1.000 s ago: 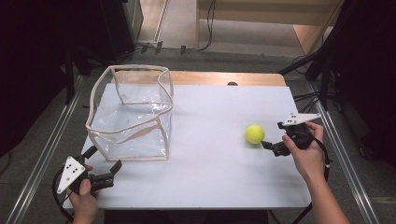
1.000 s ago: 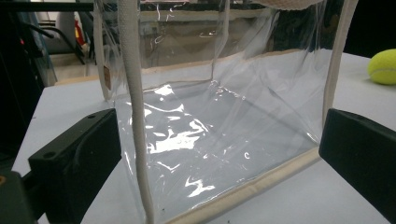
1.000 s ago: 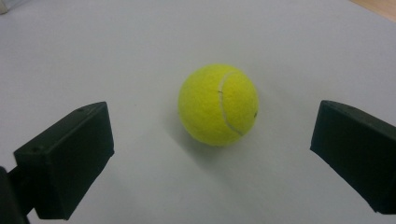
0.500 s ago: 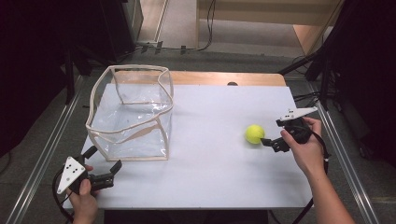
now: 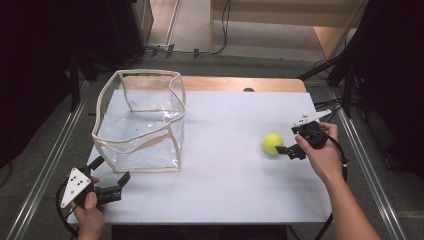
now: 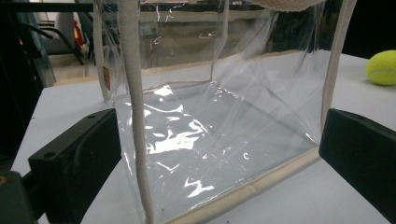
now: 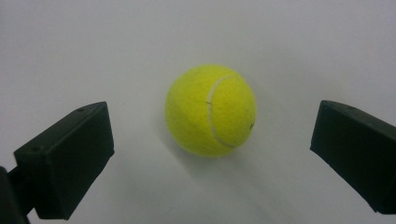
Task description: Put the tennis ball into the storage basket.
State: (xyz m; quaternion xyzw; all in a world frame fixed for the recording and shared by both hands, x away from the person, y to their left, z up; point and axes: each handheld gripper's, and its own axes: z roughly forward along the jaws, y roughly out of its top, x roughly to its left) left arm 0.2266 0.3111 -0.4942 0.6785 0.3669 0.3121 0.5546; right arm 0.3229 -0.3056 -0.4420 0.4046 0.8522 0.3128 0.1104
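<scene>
On the right side of the white table (image 5: 225,165), lying free just beside the right gripper (image 5: 286,148): a yellow tennis ball (image 5: 272,143), not yet touched. Reaching toward it with jaws spread wide, the ball sitting centred between them in the right gripper view (image 7: 211,110) but further ahead. Waiting near the front left corner, jaws also wide apart and holding nothing: the left gripper (image 5: 111,176), facing the clear plastic bag (image 5: 142,120). Possibly going wrong: nudging the round ball with one jaw before closing, and sending it rolling away toward the edge. Showing the seam and felt clearly in the right gripper view; showing the bag's soft, crumpled wall (image 6: 210,135) up close in the left gripper view.
</scene>
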